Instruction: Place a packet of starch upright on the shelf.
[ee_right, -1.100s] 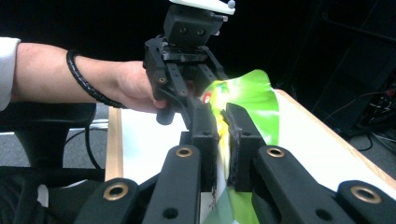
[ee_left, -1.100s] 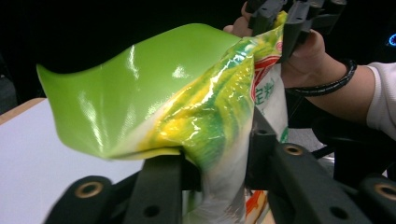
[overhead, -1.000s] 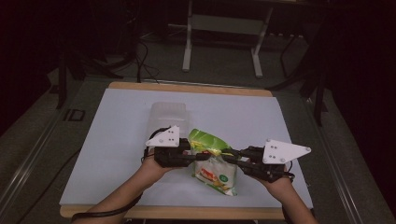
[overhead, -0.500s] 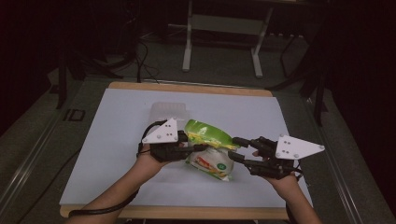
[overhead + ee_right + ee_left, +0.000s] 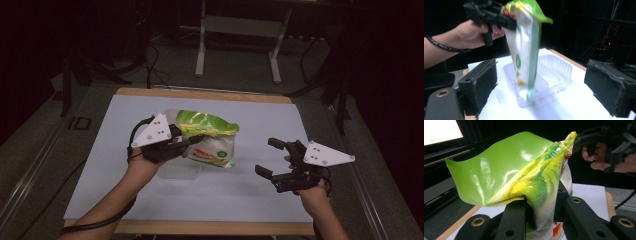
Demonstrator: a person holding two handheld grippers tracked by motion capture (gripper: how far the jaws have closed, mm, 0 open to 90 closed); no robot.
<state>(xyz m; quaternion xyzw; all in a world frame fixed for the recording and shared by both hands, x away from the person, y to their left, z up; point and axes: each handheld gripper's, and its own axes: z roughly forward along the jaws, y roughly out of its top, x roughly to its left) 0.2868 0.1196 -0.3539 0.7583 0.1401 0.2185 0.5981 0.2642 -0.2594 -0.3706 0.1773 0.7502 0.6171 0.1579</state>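
Two hand-held grippers work over a white table (image 5: 240,200). At the left of the high view, the left gripper (image 5: 186,144) is raised above the table with its jaws closed on a green snack bag (image 5: 209,135), which hangs in the air left of centre. Beneath the bag, a clear plastic tray (image 5: 180,171) rests on the table, faint and mostly hidden by the person's left hand (image 5: 145,162) from above.

The left gripper view gives the grip itself: both black jaws pinch a crumpled fold of the bag (image 5: 529,185), and the glossy green top flap curls open to the left (the high view cannot show this pinch). Far right in that view, the other hand and its gripper appear dimly.

The right gripper view shows what the high view hides: the tray (image 5: 554,72) has two compartments with a divider between them, and the bag (image 5: 524,52) hangs upright with its lower end down inside the nearer compartment, though touching or not I cannot tell.

At the right of the high view, the right gripper (image 5: 271,157) hovers near the table's right side, well apart from the bag, jaws spread wide and holding nothing.
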